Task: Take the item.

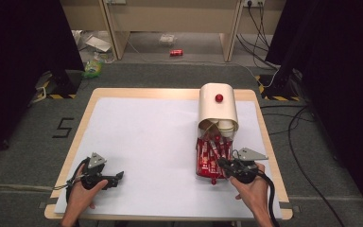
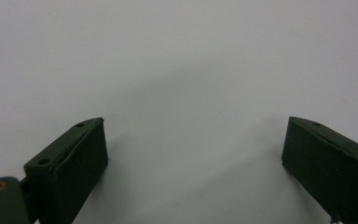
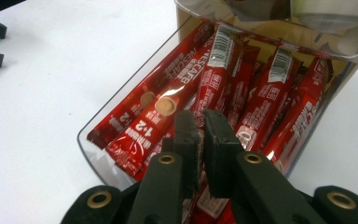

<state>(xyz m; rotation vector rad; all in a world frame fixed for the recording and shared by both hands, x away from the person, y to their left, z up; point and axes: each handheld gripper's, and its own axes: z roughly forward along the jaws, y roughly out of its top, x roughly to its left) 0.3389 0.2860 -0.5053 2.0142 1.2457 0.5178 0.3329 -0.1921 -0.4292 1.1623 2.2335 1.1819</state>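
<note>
Your right gripper (image 3: 200, 126) has its jaws closed on a red coffee stick (image 3: 200, 93) in the clear box (image 3: 86, 140), which sits at the table's right side under the cream lid (image 1: 217, 106). The grip looks narrow, so the slick packet may slip out or drag neighbouring sticks up as you lift. Your left gripper (image 2: 193, 154) rests open over the bare white mat (image 2: 177, 56).

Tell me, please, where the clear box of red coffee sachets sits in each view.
High view: the clear box lies right of centre, just ahead of the right gripper.
Right gripper view: it spans the centre and upper right, beyond the shut fingers.
Left gripper view: looks at the white sheet.
Shared landmark: that white sheet.
</note>
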